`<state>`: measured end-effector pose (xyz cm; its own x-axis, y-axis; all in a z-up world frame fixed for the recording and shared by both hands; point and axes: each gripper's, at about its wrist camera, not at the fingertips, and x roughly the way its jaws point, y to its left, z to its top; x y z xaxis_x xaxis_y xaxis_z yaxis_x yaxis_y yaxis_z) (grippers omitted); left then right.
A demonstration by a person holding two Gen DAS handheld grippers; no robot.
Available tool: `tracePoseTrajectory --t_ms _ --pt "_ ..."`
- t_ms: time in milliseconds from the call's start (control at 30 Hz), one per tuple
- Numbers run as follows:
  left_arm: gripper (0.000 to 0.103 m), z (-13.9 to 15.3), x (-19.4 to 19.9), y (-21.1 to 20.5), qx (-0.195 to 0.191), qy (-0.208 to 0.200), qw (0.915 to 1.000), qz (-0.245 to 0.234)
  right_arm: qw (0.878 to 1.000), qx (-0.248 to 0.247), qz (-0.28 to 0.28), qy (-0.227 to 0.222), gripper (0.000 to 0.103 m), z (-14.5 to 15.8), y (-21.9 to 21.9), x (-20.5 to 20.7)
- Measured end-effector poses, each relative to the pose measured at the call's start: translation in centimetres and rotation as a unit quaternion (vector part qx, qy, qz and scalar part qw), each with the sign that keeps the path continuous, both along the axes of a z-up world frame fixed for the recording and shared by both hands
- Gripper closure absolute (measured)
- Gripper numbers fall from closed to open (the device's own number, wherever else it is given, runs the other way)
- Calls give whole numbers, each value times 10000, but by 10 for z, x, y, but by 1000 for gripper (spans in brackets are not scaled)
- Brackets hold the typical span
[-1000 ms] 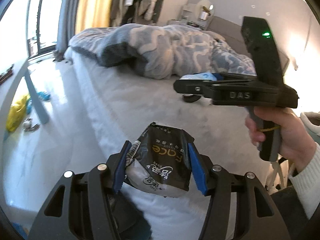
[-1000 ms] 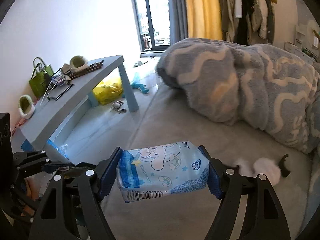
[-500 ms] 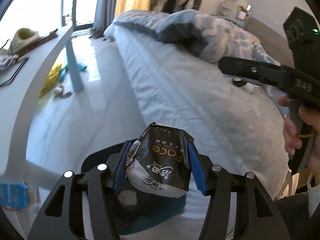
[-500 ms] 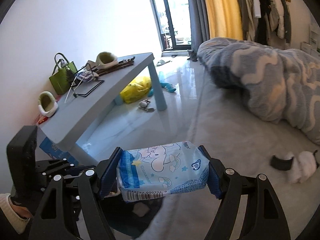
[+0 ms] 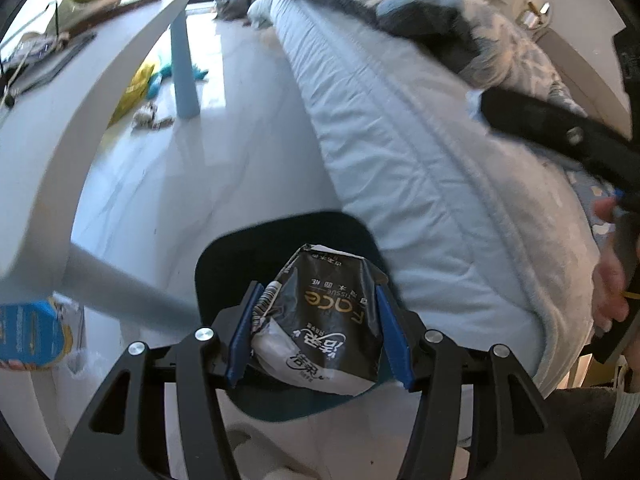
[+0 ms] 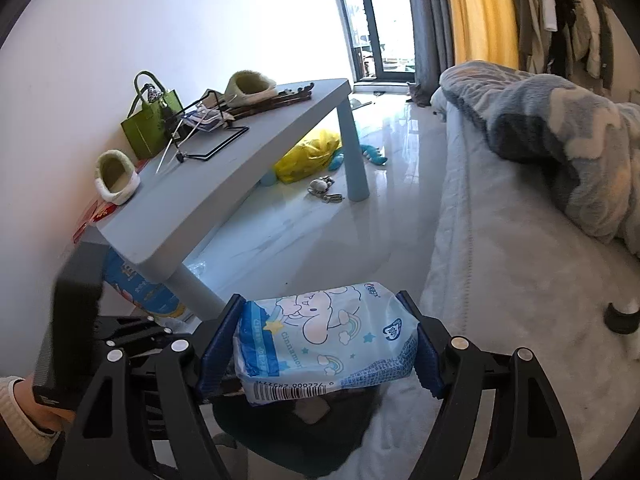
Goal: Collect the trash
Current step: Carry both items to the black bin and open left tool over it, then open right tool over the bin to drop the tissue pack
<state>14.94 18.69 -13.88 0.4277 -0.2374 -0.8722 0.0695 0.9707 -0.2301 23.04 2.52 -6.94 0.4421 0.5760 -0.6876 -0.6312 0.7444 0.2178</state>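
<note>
The bedroom floor lies between bed (image 5: 420,152) and grey table (image 6: 248,168). My left tongs (image 5: 318,328) grasp a black tissue pack (image 5: 320,320), my right tongs (image 6: 320,344) a blue pack (image 6: 324,336). Both hang above the dark bin (image 5: 288,240) just below them; dropping is not yet done.

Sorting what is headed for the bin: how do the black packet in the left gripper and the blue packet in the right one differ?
The black packet is dark with gold and white lettering; the blue packet is pale blue with a cartoon print. The black packet stands on end, its torn top up; the blue packet lies crosswise, barcode toward the camera. Both are soft tissue packs, each clamped between a gripper's blue pads over the dark bin.
</note>
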Motion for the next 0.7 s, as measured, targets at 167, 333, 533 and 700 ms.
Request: tracePoseTrajectory --t_ms 167,333,533,700 --pt "43 -15 -4 10 6 378 9993 42 9999 -26 103 52 27 -3 17 -2" --pt "41 -22 -9 19 -131 578 9982 35 9998 -86 184 84 27 -8 33 -5" --pt "33 -22 -13 35 -250 599 9978 163 9995 -114 203 216 27 -16 49 -2" --pt "32 -17 -18 50 -254 530 9979 271 9986 -331 229 339 27 -31 67 1"
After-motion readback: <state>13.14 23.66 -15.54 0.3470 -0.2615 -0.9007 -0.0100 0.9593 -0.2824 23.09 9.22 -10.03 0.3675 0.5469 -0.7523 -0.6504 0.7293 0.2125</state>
